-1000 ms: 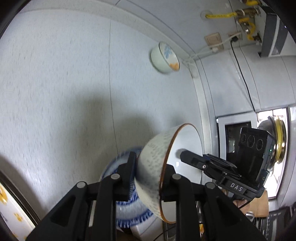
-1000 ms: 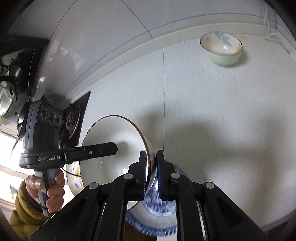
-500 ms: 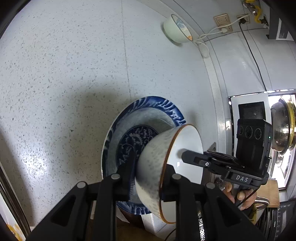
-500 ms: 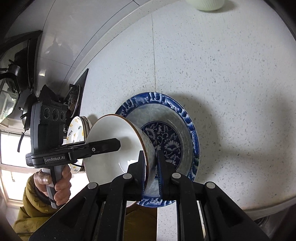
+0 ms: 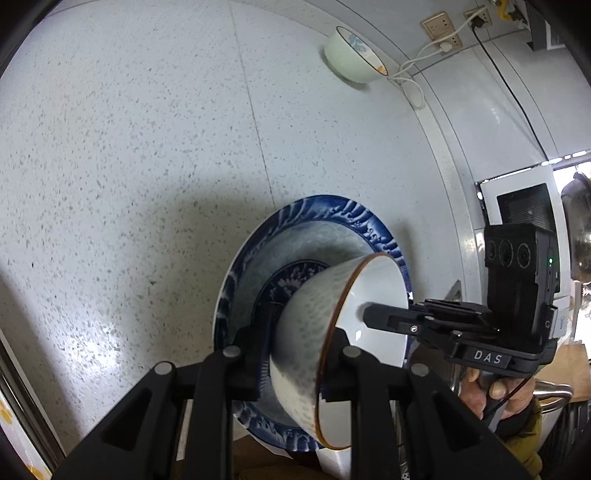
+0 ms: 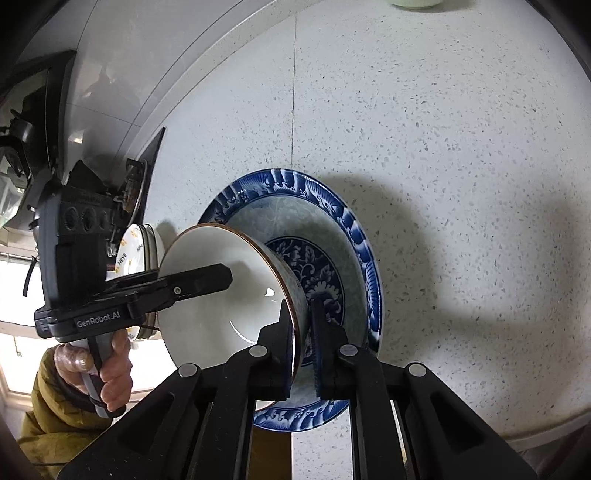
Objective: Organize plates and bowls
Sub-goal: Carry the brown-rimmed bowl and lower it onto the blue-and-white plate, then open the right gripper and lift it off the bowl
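Observation:
Both grippers hold one white bowl with a brown rim (image 5: 314,317) (image 6: 221,288) by opposite sides of its rim. My left gripper (image 5: 295,354) is shut on its wall, and my right gripper (image 6: 301,332) is shut on the facing side. The bowl hangs just above the middle of a blue-patterned plate (image 5: 325,221) (image 6: 332,206) that lies on the speckled white counter (image 5: 129,147) (image 6: 461,147). A pale green bowl with a blue and orange print (image 5: 351,59) stands at the far back by the wall.
A stack of white plates with yellow print (image 6: 136,247) stands left of the blue plate, beside a stove (image 6: 140,173). Wall sockets with a white cable (image 5: 439,27) sit behind the green bowl. The counter's front edge (image 6: 535,432) runs close below the blue plate.
Both grippers have tilted down and carried the bowl over the blue plate. The plate now fills the middle of both views and the bowl is lower and closer to it.

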Tool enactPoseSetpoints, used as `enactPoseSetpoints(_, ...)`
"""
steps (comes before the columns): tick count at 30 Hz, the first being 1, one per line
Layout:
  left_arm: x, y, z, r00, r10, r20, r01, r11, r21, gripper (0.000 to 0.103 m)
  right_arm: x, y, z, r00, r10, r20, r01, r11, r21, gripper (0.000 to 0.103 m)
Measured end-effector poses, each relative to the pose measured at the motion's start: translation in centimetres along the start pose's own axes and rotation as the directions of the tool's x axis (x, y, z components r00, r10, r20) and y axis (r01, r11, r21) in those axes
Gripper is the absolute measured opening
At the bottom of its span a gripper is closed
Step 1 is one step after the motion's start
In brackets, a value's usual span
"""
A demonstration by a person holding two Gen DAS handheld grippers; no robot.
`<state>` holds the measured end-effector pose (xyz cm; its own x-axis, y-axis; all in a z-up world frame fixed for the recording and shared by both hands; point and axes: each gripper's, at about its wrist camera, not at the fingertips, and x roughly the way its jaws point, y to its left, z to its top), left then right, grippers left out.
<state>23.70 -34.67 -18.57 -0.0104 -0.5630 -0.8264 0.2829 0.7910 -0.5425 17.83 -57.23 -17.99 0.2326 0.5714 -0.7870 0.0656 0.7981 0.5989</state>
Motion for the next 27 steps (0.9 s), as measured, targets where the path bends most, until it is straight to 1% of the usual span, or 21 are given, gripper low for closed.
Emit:
enactPoseSetpoints(2,0.1,-0.1,0.2,1.0,0.0,0.0,0.0,1.0,0.006,0.019,-0.1,-0.2,0.0,1.0,0.006,0.004,-0.006,1.0,0.006,0.008)
enactPoseSetpoints(6,0.2,-0.4,0.5,1.0,0.008,-0.003,-0.008,1.0,0.011,0.019,-0.5,-0.3,0.0,1.0,-0.009,0.01,0.008,1.0,0.003,0.008)
enactPoseSetpoints(8,0.3,-0.8,1.0,0.999,0.039,0.012,-0.039,0.999,0.033,0.019,-0.9,-0.7,0.1,1.0,-0.006,0.017,0.006,1.0,0.009,0.01)
enactPoseSetpoints(12,0.3,-1.0,1.0,0.997,0.07,0.016,-0.071,0.995,0.074,0.019,-1.4,-1.0,0.2,0.999,-0.026,0.029,0.025,1.0,0.013,0.011)
enactPoseSetpoints(15,0.1,-1.4,0.9,0.995,0.096,0.035,-0.099,0.99,0.099,0.019,-1.6,-1.3,0.3,0.999,-0.025,0.03,0.024,1.0,0.018,0.012)
enactPoseSetpoints(18,-0.3,-1.4,1.0,0.994,0.099,0.039,-0.102,0.99,0.1,0.02,-1.7,-1.4,0.2,0.999,-0.027,0.034,0.026,0.999,0.027,0.012)
enactPoseSetpoints(21,-0.8,-1.2,0.9,0.995,0.094,0.044,-0.098,0.99,0.101,0.021,-1.8,-0.8,0.1,0.998,-0.052,0.039,0.052,0.999,0.01,0.012)
enactPoseSetpoints(23,-1.3,-1.2,0.8,0.994,0.1,0.053,-0.105,0.988,0.113,0.023,-2.1,-0.5,-0.1,0.997,-0.056,0.048,0.055,0.998,0.009,0.012)
enactPoseSetpoints(24,-1.6,-1.2,0.8,0.993,0.105,0.06,-0.112,0.987,0.119,0.026,-2.4,-0.5,-0.1,0.997,-0.062,0.055,0.061,0.998,0.008,0.013)
enactPoseSetpoints(25,-2.0,-1.0,0.7,0.992,0.11,0.067,-0.118,0.985,0.122,0.028,-2.5,-0.3,-0.3,0.996,-0.065,0.061,0.064,0.998,0.009,0.014)
enactPoseSetpoints(27,-2.8,-0.9,0.8,0.991,0.107,0.081,-0.117,0.985,0.125,0.029,-3.3,-0.3,-0.4,0.994,-0.074,0.079,0.074,0.997,0.006,0.023)
